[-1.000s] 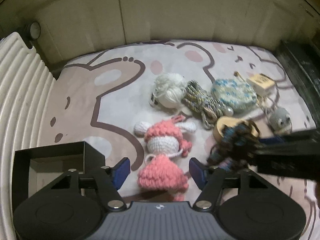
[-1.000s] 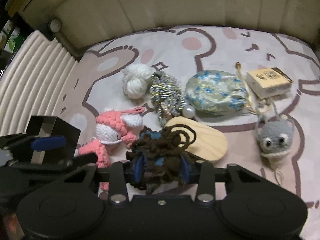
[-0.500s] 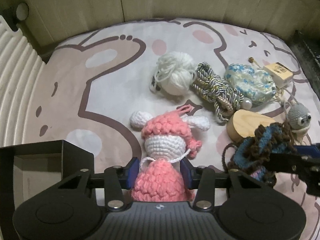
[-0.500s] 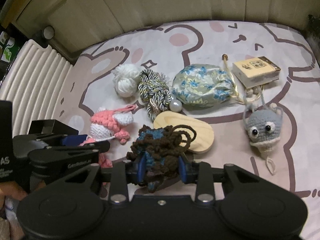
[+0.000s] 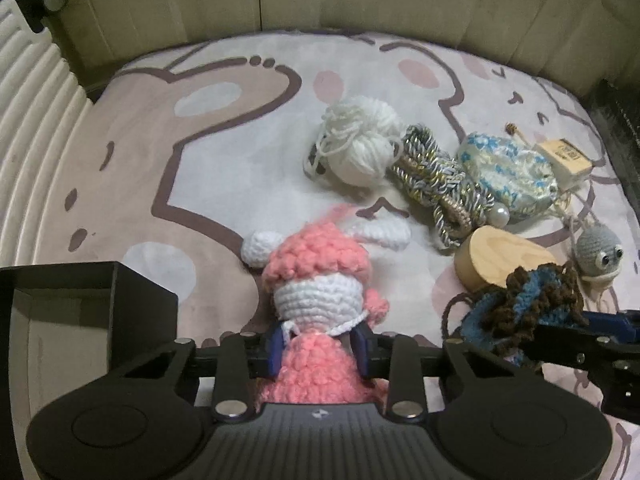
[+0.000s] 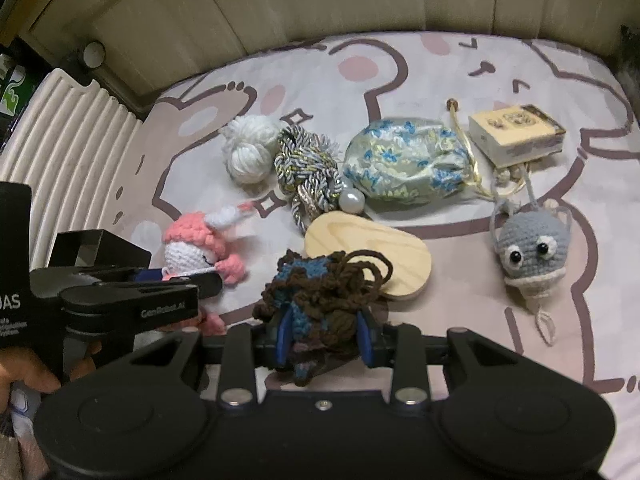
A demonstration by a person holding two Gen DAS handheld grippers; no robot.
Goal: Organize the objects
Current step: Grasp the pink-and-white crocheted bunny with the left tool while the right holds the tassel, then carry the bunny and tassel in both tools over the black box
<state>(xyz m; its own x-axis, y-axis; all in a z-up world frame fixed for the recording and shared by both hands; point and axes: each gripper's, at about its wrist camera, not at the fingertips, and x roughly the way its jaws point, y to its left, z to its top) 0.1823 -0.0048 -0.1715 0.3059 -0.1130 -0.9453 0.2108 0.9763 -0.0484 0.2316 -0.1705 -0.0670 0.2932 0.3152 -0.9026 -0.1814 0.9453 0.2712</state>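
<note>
The left tongs are seen closing on the pink and white crocheted doll, whose pink skirt is pinched between the blue pads just below the white head. The doll is held at the near edge of the bear-patterned cloth that covers the surface. Just to the left of these tongs an open black box is seen, its dark wall close beside the doll.

In the right wrist view the right tongs are pressed on a tangled brown and blue yarn bundle, which is squeezed between their blue pads. The bundle partly overlaps the near end of a pale oval wooden block lying flat on the cloth. At the lower left of that view part of a hand is seen on the handle of the left tongs.

Beyond the block a small pearl-like bead is set against a twisted grey, silver and gold cord. To the left of the cord a ball of white yarn is placed, touching it. To the right of the cord a pale satin pouch with blue flowers is laid. Further right a grey crocheted creature with big eyes is seen, and beyond it a small cream-coloured printed box. Along the left edge a white ribbed panel is visible.
</note>
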